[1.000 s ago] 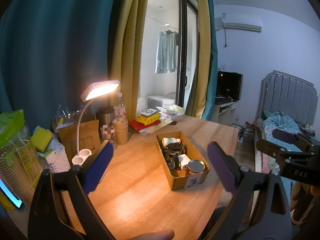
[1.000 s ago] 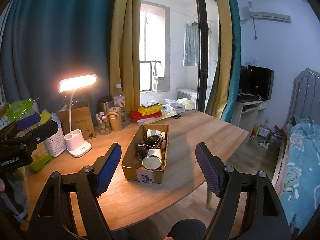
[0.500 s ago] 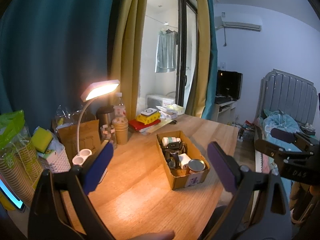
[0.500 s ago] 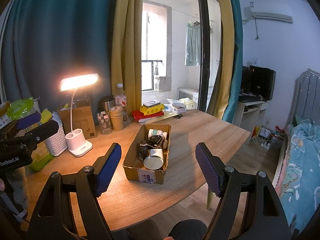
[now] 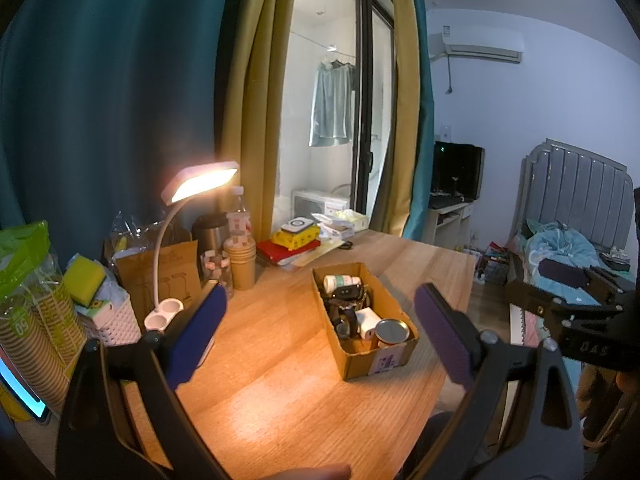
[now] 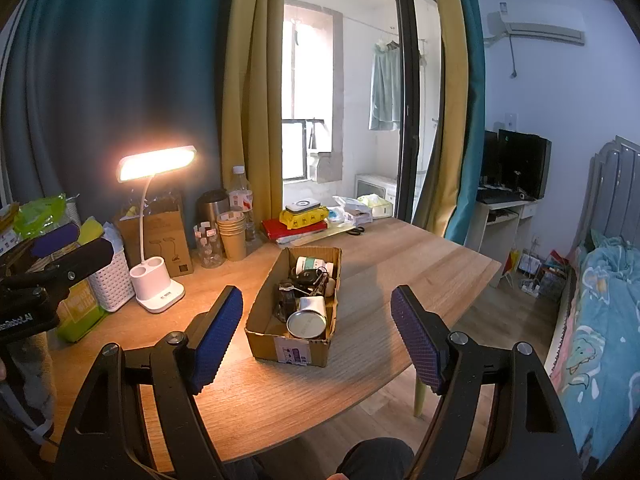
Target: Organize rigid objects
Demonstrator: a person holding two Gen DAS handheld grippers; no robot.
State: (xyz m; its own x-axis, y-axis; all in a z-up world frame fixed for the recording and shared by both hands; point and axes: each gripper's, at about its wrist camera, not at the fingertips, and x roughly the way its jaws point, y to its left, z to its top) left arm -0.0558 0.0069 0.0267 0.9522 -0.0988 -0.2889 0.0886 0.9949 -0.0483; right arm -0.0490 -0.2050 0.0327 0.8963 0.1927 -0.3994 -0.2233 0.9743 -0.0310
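Note:
An open cardboard box (image 5: 394, 354) (image 6: 268, 334) lies on the wooden table (image 5: 280, 400) (image 6: 400, 276). It holds several small rigid items: a silver-lidded tin (image 5: 392, 330) (image 6: 306, 324), a white charger (image 5: 366, 318), a white-green bottle (image 5: 340, 281) (image 6: 310, 263) and dark tangled items (image 6: 306, 280). My left gripper (image 5: 320, 332) is open and empty, held above the table before the box. My right gripper (image 6: 316, 336) is open and empty, also short of the box. Each gripper shows at the other view's edge.
A lit white desk lamp (image 6: 158, 292) (image 5: 200, 178), a white basket (image 6: 112, 280), paper cups (image 6: 232, 236), a jar, a flask, a bottle and stacked red and yellow boxes (image 6: 300, 220) line the table's far side. A bed (image 6: 600, 320) stands at right.
Both views have shifted very slightly; the right gripper edged a little toward the box. Both grippers stay open and empty.

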